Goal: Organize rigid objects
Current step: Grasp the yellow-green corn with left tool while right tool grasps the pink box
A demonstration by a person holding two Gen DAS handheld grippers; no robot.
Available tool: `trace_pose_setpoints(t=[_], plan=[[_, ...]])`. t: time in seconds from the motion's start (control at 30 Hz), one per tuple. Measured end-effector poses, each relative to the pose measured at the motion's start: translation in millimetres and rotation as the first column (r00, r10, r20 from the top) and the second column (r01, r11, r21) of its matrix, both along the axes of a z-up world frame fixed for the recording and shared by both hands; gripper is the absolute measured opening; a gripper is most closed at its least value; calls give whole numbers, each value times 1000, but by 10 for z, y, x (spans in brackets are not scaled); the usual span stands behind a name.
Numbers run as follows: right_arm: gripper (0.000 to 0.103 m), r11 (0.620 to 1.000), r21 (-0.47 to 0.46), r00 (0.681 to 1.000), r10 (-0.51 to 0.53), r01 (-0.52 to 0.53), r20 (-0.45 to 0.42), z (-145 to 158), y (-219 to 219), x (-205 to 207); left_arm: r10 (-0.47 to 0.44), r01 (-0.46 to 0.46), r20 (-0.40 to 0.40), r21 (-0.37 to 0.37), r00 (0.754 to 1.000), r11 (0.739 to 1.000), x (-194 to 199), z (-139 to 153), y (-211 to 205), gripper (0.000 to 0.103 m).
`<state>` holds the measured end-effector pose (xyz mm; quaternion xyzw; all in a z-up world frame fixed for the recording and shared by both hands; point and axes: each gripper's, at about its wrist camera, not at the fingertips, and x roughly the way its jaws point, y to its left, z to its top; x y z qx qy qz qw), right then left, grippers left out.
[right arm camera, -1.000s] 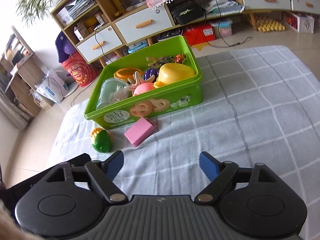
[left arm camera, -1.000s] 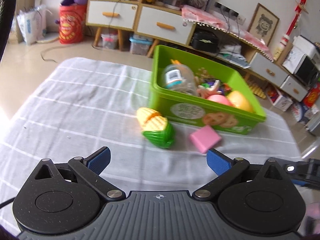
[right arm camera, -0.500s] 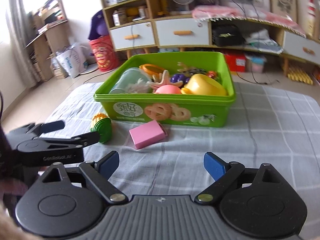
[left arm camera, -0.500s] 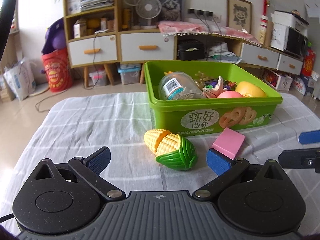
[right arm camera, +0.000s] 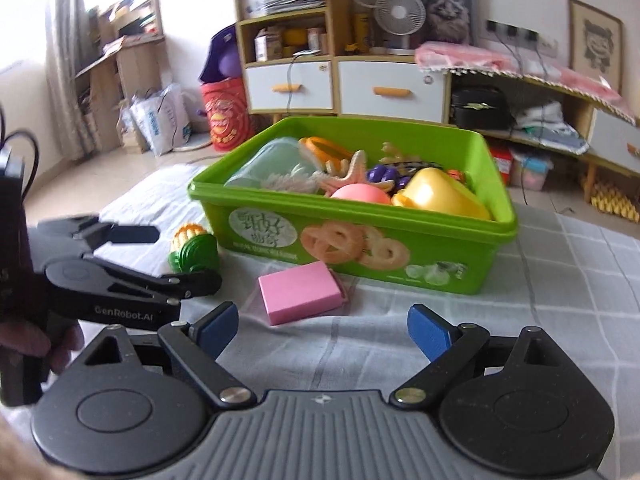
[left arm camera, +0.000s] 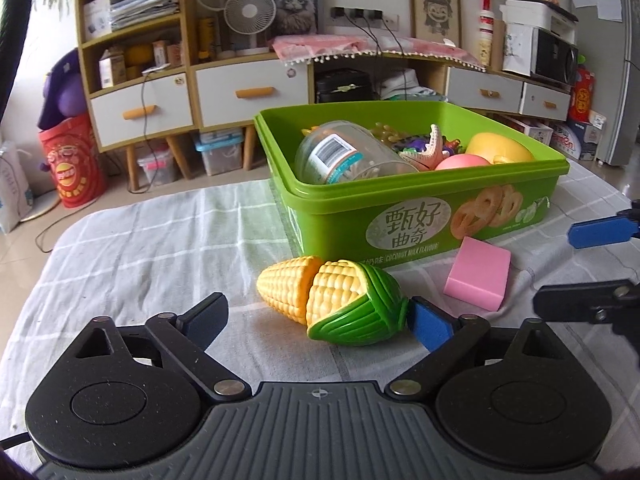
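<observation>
A toy corn cob (left arm camera: 332, 300) with green husk lies on the checked cloth, just in front of my open left gripper (left arm camera: 316, 322); its husk end is close to the right finger. It also shows in the right wrist view (right arm camera: 194, 250). A pink block (left arm camera: 478, 278) lies to its right, in front of my open right gripper (right arm camera: 324, 330), where the block (right arm camera: 300, 298) sits a short way ahead. Behind both stands a green biscuit box (left arm camera: 420, 220), also seen from the right (right arm camera: 360, 240), filled with toys.
In the box lie a clear jar (left arm camera: 344, 154), a pink ball (right arm camera: 360, 194) and a yellow toy (right arm camera: 440, 196). The right gripper's fingers (left arm camera: 596, 232) reach in at the left view's right edge. Cabinets and shelves (left arm camera: 200, 80) stand beyond the table.
Both grippers have dropped lower and moved closer to the corn and the pink block. The view has levelled out. Both stay open.
</observation>
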<state>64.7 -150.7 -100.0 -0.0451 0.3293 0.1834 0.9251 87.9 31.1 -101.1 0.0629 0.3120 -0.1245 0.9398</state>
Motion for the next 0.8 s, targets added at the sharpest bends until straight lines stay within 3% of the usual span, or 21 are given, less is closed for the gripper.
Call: trace_pose_setpoints(t=[0.2, 0.53, 0.8], plan=[[67, 996, -73, 999, 49, -48, 8, -147, 135, 87, -25, 24, -16, -40, 1000, 999, 73, -10, 41, 89], [66, 997, -78, 1000, 28, -28, 0, -259, 172, 176, -29, 26, -38, -84, 999, 996, 184, -23, 98, 89], [65, 998, -70, 1000, 9, -8, 17, -268, 229, 223, -28, 25, -41, -79, 999, 997, 184, -30, 81, 89]])
